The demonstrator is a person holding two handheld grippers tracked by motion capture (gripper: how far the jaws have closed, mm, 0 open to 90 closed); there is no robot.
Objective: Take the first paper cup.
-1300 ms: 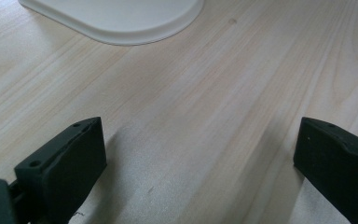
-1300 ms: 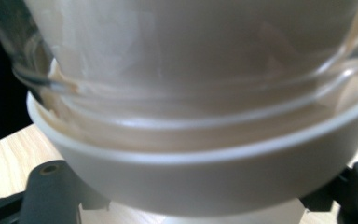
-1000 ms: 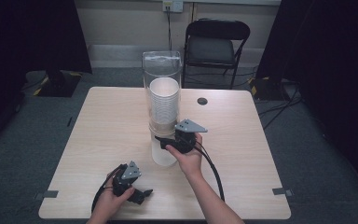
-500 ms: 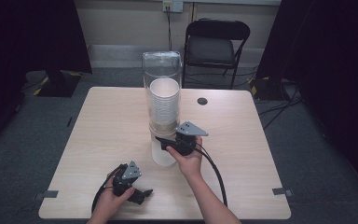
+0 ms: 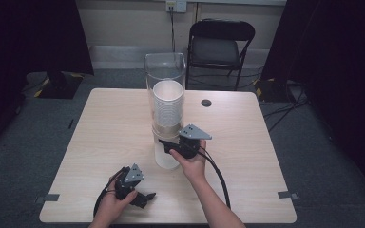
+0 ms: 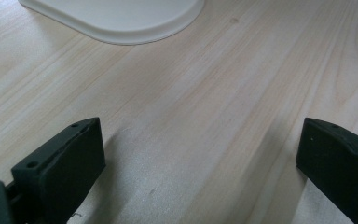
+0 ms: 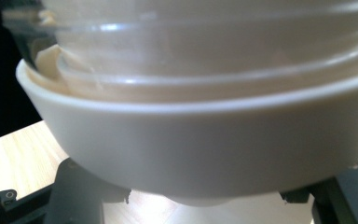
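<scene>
A clear tube dispenser (image 5: 165, 66) stands mid-table with a stack of white paper cups (image 5: 168, 102) inside it. Below its white collar (image 7: 205, 149) the lowest white cup (image 5: 166, 156) hangs out. My right gripper (image 5: 167, 145) reaches in from the right under the collar. Its jaws have just been closing and now press on that cup (image 7: 223, 210) from both sides. My left gripper (image 5: 145, 198) rests on the table (image 5: 104, 133) near the front edge. In the left gripper view it (image 6: 200, 154) is open, with bare wood between the jaws.
The dispenser's flat white base (image 6: 121, 18) lies just ahead of the left gripper. A small black disc (image 5: 206, 103) sits on the table behind the dispenser to the right. A black folding chair (image 5: 221, 42) stands beyond the far edge. The right gripper's cable (image 5: 217, 172) trails towards the front.
</scene>
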